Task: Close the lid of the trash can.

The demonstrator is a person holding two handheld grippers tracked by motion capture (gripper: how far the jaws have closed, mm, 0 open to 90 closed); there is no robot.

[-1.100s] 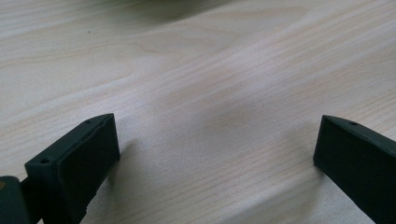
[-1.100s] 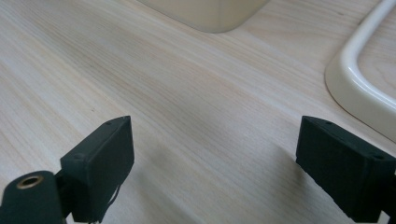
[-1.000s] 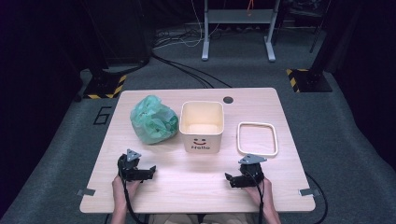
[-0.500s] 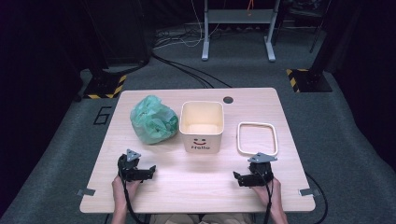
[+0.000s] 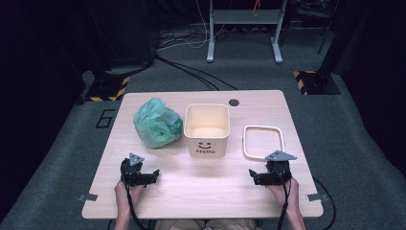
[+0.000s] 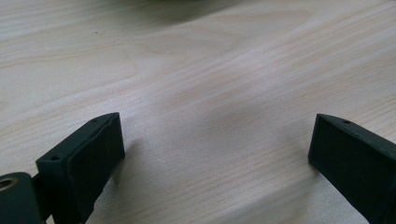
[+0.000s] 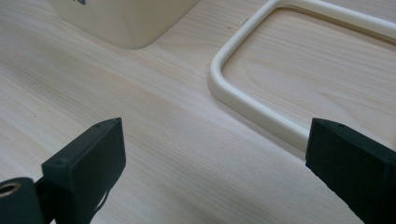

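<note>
The right gripper [image 5: 258, 178] hovered just short of the cream square frame [image 5: 264, 142], which lay flat on the wooden table [image 5: 201, 191] to the right of the cream bin [image 5: 207, 129]. Its jaws had just been opening and stood wide apart with nothing between them; the left gripper [image 5: 149, 176] was likewise spread and empty. The frame looked light, rigid and smooth, probably slippery plastic, so a pinch across its near rail [image 7: 261, 114] seemed best. A green plastic bag [image 5: 157, 122] sat left of the bin
</note>
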